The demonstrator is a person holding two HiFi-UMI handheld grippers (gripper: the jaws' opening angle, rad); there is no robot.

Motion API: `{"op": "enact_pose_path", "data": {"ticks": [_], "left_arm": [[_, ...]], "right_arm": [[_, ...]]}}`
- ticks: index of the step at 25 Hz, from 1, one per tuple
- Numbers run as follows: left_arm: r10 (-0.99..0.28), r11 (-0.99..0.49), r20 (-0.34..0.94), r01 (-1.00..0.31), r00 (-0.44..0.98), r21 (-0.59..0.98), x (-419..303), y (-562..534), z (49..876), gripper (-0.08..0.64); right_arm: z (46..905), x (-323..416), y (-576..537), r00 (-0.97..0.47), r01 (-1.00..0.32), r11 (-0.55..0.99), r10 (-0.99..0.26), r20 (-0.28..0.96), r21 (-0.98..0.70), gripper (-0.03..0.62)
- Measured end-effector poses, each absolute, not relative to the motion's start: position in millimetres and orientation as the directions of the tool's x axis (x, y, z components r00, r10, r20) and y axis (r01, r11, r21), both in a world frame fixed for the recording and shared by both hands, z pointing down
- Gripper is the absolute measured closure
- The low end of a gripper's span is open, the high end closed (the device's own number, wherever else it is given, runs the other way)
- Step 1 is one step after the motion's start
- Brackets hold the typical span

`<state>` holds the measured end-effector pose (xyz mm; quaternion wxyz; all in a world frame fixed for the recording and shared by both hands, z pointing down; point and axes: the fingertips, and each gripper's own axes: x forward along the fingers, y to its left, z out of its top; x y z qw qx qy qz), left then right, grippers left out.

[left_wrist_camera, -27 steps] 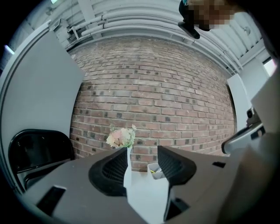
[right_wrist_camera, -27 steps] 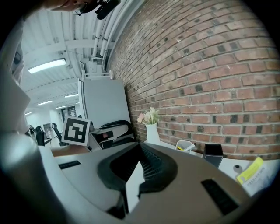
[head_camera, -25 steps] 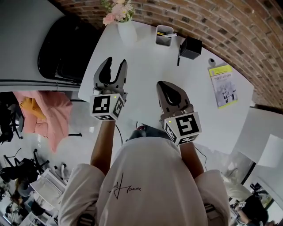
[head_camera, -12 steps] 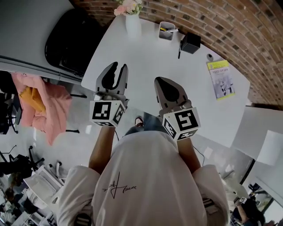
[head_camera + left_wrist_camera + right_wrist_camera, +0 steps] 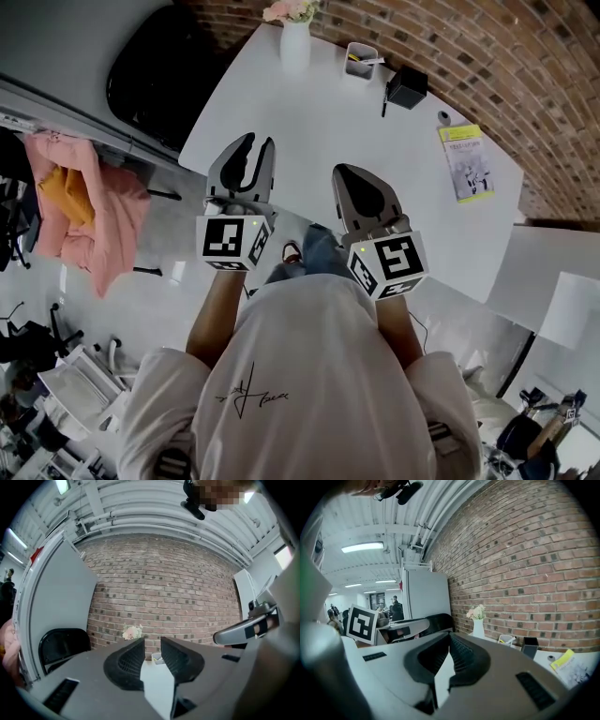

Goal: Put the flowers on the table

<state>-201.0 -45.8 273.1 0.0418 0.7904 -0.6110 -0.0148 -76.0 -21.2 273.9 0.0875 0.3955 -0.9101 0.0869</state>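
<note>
The flowers (image 5: 289,11), a small pale pink bunch, stand in a slim white vase (image 5: 294,47) at the far end of the white counter (image 5: 281,131), close to the brick wall and well apart from both tongs. The blooms look light, soft and easily crushed. The vase looks smooth, probably breakable and a little top-heavy, so the hold belongs round its body below the blooms, firm but gentle. The left tongs (image 5: 256,142) have just been closing and stand a narrow gap apart with nothing between them. The right tongs (image 5: 345,172) have their tips together, empty. Near the vase to its right sit a pen cup (image 5: 360,59) and a black box (image 5: 408,87), which crowd an approach from that side. A black chair (image 5: 155,75) stands off the counter's left edge.
</note>
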Motion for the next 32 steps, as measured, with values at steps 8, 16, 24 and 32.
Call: {"op": "enact_pose_path", "data": {"ticks": [8,16,24,32], "left_arm": [[-0.959,-0.275,0.029,-0.951,0.282,0.142,-200,-21,276,0.454],[-0.952,-0.287,0.057,-0.941,0.302,0.179,-183,2,288,0.454],[-0.949,-0.287,0.081,-0.942,0.305,0.176,-170,23,286,0.454],[-0.942,-0.296,0.109,-0.939,0.317,0.177,-154,41,288,0.454]], "right_arm": [[265,-78,0,-0.664,-0.742,0.667,-0.718,0.207,-0.068,0.568],[270,-79,12,-0.669,-0.738,0.671,-0.715,0.203,-0.069,0.568],[276,-69,23,-0.662,-0.746,0.662,-0.722,0.201,-0.073,0.568],[285,-54,30,-0.647,-0.758,0.648,-0.731,0.218,-0.076,0.568]]}}
